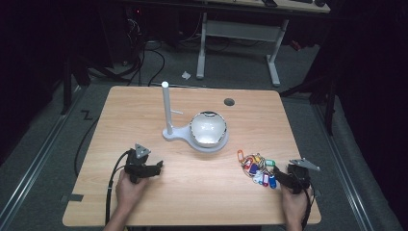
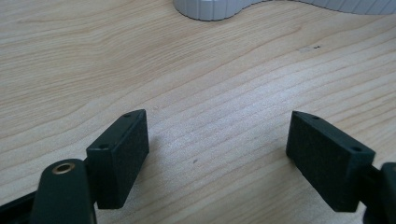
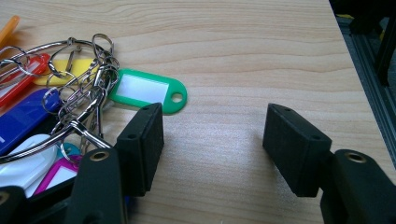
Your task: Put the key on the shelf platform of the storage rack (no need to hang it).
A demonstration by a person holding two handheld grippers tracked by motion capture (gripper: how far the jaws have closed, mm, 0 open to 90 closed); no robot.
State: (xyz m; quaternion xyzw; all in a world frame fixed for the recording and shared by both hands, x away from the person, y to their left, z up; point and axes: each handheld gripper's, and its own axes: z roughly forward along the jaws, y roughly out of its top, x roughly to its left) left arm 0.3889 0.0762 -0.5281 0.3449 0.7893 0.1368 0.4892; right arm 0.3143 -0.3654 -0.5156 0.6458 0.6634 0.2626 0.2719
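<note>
Left to right: we rest the left gripper [image 1: 155, 167], jaws apart and empty, on the table [image 1: 144, 108], near the white stand [image 1: 169, 130], while the right gripper [image 3: 212, 135], jaws wide, must shift toward the key-tag bunch [image 1: 255, 167] just beside it to straddle the rings.

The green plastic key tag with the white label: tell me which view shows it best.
The right gripper view: the green plastic key tag lies large there, label and hole clear. The high view gives it as a speck; the left gripper view faces bare wood.

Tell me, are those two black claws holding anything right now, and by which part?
Nothing is held. The left gripper stands open over bare table; the right gripper is open too, beside the bunch of key tags, not around it.
</note>
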